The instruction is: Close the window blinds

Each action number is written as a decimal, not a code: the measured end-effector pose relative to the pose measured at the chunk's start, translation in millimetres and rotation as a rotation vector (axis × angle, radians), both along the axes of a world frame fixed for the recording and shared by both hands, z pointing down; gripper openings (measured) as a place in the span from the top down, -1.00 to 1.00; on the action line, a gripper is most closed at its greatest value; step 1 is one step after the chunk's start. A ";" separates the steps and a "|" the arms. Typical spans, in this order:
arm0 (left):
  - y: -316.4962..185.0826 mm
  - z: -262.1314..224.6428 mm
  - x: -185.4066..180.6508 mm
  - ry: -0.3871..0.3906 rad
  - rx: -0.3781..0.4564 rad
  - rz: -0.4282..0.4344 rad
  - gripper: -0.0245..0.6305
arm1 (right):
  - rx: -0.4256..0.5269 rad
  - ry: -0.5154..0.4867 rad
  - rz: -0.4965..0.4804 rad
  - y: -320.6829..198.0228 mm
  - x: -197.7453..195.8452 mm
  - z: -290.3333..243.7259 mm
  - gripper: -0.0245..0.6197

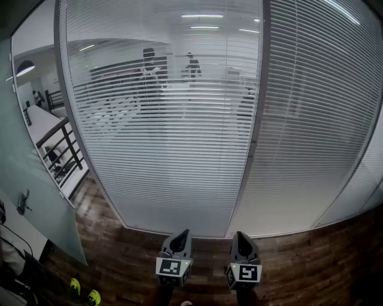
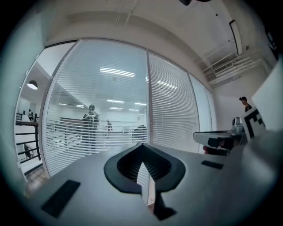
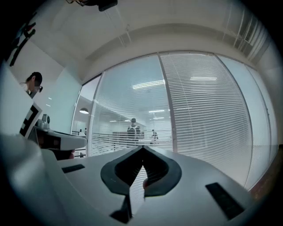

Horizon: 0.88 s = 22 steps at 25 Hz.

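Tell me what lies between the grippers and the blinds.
Only bare wooden floor separates the left gripper and right gripper from the blinds, seen in the head view.

A dark wooden floor [image 1: 119,251] runs up to a curved glass wall [image 1: 161,149], its panes split by a slim grey post [image 1: 256,119]. At the left stands a frosted glass door [image 1: 42,179] with a metal handle [image 1: 23,202]. Beyond the glass a dark railing [image 1: 63,143] slopes away (two people [image 1: 149,66] stand farther back, hazy). Long strip lights [image 1: 202,16] glow overhead, and a round lamp [image 1: 24,68] hangs at the far left.
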State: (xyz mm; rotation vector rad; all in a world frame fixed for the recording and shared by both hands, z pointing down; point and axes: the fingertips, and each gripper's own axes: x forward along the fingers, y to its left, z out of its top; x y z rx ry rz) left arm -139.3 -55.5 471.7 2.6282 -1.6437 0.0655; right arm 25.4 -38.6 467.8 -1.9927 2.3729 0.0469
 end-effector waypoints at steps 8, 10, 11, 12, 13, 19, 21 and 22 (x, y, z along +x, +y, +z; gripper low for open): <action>6.8 5.4 19.5 -0.048 0.023 -0.038 0.93 | 0.007 0.051 0.042 11.0 31.8 -1.2 0.91; 8.6 5.2 20.4 -0.043 0.012 -0.051 0.93 | 0.010 0.065 0.039 11.9 36.3 2.1 0.91; 9.0 5.7 20.5 -0.040 0.003 -0.058 0.93 | 0.010 0.071 0.039 11.6 38.0 2.3 0.91; 9.1 5.7 21.0 -0.035 -0.003 -0.063 0.93 | 0.012 0.077 0.038 10.7 39.6 2.0 0.91; 8.8 5.0 21.9 -0.031 -0.004 -0.065 0.93 | 0.015 0.082 0.037 9.8 41.1 1.7 0.91; 4.6 4.4 24.5 -0.034 0.005 -0.066 0.93 | 0.011 0.069 0.027 7.9 44.8 5.8 0.91; 2.1 4.4 24.6 -0.042 0.002 -0.066 0.93 | -0.008 0.056 0.027 5.1 46.4 10.8 0.91; 0.4 4.4 24.9 -0.041 0.007 -0.063 0.93 | -0.015 0.053 0.027 3.3 46.2 12.7 0.91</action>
